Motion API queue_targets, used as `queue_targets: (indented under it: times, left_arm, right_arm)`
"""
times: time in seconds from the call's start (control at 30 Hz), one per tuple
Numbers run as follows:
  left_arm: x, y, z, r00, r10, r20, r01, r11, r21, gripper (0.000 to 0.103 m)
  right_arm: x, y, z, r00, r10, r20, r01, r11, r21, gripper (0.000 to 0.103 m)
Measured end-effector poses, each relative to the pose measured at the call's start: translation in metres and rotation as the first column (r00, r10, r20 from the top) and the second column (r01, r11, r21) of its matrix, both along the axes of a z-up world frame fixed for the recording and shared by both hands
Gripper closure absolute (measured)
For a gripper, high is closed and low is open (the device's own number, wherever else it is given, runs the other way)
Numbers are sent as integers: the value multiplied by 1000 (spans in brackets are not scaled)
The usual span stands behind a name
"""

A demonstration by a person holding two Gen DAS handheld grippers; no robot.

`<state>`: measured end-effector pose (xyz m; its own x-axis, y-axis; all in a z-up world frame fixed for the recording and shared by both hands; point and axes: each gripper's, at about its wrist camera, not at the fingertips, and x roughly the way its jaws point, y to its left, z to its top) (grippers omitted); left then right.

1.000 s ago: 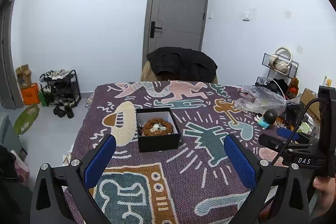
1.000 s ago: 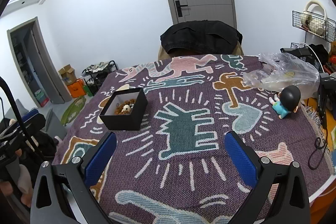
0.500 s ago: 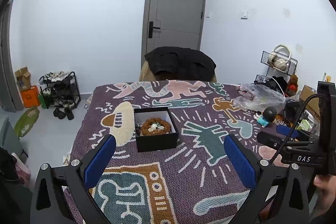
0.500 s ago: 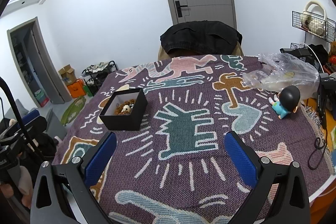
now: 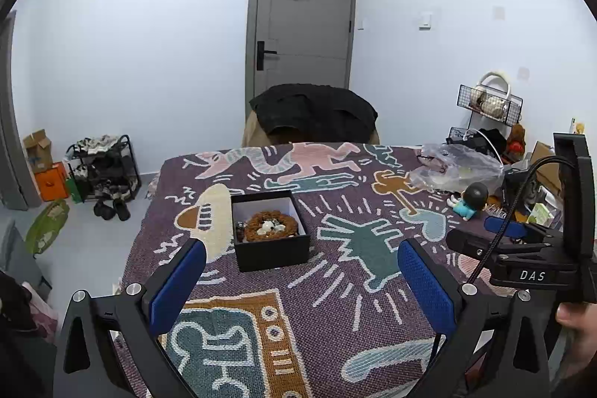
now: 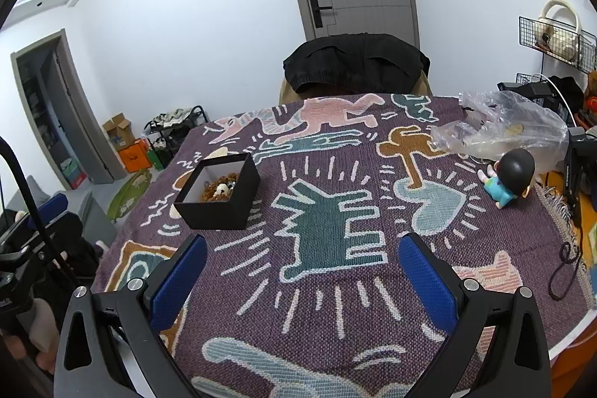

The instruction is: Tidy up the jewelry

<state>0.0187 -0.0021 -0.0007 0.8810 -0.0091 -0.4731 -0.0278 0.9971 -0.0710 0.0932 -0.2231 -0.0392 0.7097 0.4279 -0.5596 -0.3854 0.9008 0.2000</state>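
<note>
Black box (image 5: 270, 230) on the patterned cloth (image 5: 335, 286) of the tabletop, lid off, white inside, holding a brown beaded bracelet (image 5: 271, 230) with pale pieces at its centre. Ahead of the left claw (image 5: 298, 280), between its spread blue pads, nothing gripped. Right claw (image 6: 298, 280) likewise wide open and empty, box up and to its left. Far right: crumpled clear plastic bag (image 6: 511, 122), and just beside it a small dark-haired figurine (image 6: 509, 179).

Both wrist cams face fwd over table, sharing black box (image 5: 270, 230).
</note>
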Motion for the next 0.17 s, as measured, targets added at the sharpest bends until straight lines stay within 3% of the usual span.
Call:
queue_targets:
  times: [0.17]
  left_arm:
    - [1,0,-1,1000,4,-3,-4,1000,4,0]
  right_arm:
    - [0,0,-1,1000,0,-1,0,1000,-1,0]
